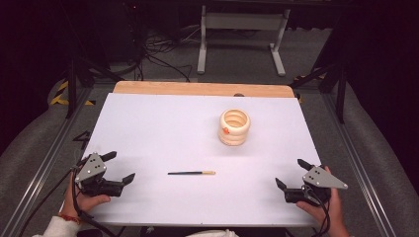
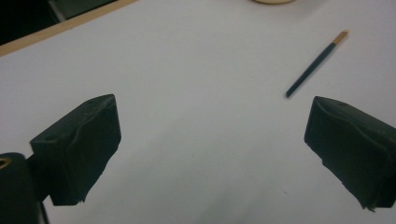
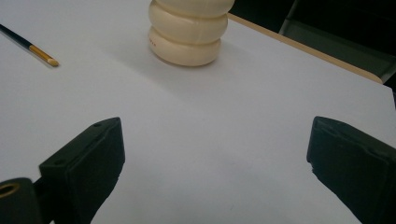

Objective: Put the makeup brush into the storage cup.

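On a white board (image 1: 163,123) laid over a wooden table, a thin dark pencil-like stick with a pale wooden tip (image 1: 191,173) is seen lying flat near the middle, well apart from both tools. Behind it, a cream ribbed ring-stacked holder (image 1: 234,127) is stood upright. The left gripper (image 1: 118,167) and right gripper (image 1: 292,172) are held at the near corners, jaws spread wide and empty.
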Demonstrator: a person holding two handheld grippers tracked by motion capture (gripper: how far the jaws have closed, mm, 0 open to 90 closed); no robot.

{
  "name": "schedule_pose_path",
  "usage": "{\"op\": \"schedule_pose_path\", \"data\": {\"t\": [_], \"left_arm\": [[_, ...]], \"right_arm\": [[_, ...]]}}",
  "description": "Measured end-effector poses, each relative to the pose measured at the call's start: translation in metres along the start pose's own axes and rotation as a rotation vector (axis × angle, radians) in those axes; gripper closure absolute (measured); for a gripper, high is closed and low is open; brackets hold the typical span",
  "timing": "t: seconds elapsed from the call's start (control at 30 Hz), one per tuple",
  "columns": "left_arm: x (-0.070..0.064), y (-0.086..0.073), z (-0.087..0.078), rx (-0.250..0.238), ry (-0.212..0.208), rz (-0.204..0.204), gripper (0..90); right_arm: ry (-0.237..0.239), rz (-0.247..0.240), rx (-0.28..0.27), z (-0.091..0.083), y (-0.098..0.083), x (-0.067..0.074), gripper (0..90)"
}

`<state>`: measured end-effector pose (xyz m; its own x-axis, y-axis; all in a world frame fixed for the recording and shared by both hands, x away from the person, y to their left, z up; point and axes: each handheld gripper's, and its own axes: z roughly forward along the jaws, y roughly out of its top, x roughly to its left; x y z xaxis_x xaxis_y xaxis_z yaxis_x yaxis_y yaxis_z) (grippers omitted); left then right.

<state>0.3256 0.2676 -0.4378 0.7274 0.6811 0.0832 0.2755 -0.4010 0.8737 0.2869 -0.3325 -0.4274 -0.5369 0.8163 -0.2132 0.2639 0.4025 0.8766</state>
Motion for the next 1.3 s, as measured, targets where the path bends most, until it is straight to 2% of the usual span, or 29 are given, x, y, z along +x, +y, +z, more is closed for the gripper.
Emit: {"op": "schedule_pose_path", "data": {"t": [0.07, 0.17, 0.2, 0.27, 0.3, 0.33, 0.43, 0.5, 0.73, 0.97, 1.03, 1.3], "left_arm": [[-0.003, 0.001, 0.004, 0.026, -0.018, 0.011, 4.5], [-0.004, 0.0, 0.006, 0.05, -0.018, 0.003, 4.3], [-0.005, 0.0, 0.006, 0.06, -0.019, 0.012, 4.8], [-0.004, 0.0, 0.005, 0.059, -0.037, 0.01, 6.1], [-0.003, 0.001, 0.004, 0.071, -0.042, 0.016, 7.5], [-0.002, 0.002, 0.005, 0.088, -0.029, 0.026, 7.0], [0.0, 0.005, 0.008, 0.107, -0.039, 0.024, 7.2], [0.0, 0.008, 0.011, 0.128, -0.05, 0.041, 8.0], [-0.003, 0.018, 0.018, 0.139, -0.064, 0.071, 9.1], [-0.007, 0.024, 0.02, 0.15, -0.05, 0.092, 8.9], [-0.008, 0.026, 0.022, 0.16, -0.068, 0.089, 8.6], [-0.014, 0.037, 0.027, 0.176, -0.079, 0.133, 8.1]], "right_arm": [[-0.002, -0.001, -0.002, -0.001, 0.0, 0.0, 5.1], [-0.008, 0.0, 0.001, 0.0, 0.001, 0.0, 5.2], [-0.007, 0.0, 0.007, 0.001, 0.001, 0.001, 5.2], [-0.005, -0.008, 0.012, 0.003, 0.0, 0.002, 5.2], [-0.003, -0.011, 0.016, 0.003, 0.0, 0.003, 5.2], [-0.004, -0.015, 0.018, 0.004, 0.001, 0.004, 5.2], [-0.001, -0.01, 0.02, 0.005, 0.0, 0.003, 5.2], [0.0, -0.01, 0.023, 0.005, 0.0, 0.004, 5.2], [0.003, -0.013, 0.026, 0.005, 0.0, 0.004, 5.1], [0.001, -0.013, 0.023, 0.005, 0.0, 0.003, 5.2], [0.005, -0.001, 0.014, 0.005, 0.0, 0.002, 5.3], [0.009, -0.006, 0.011, 0.005, 0.001, 0.003, 5.4]]}}
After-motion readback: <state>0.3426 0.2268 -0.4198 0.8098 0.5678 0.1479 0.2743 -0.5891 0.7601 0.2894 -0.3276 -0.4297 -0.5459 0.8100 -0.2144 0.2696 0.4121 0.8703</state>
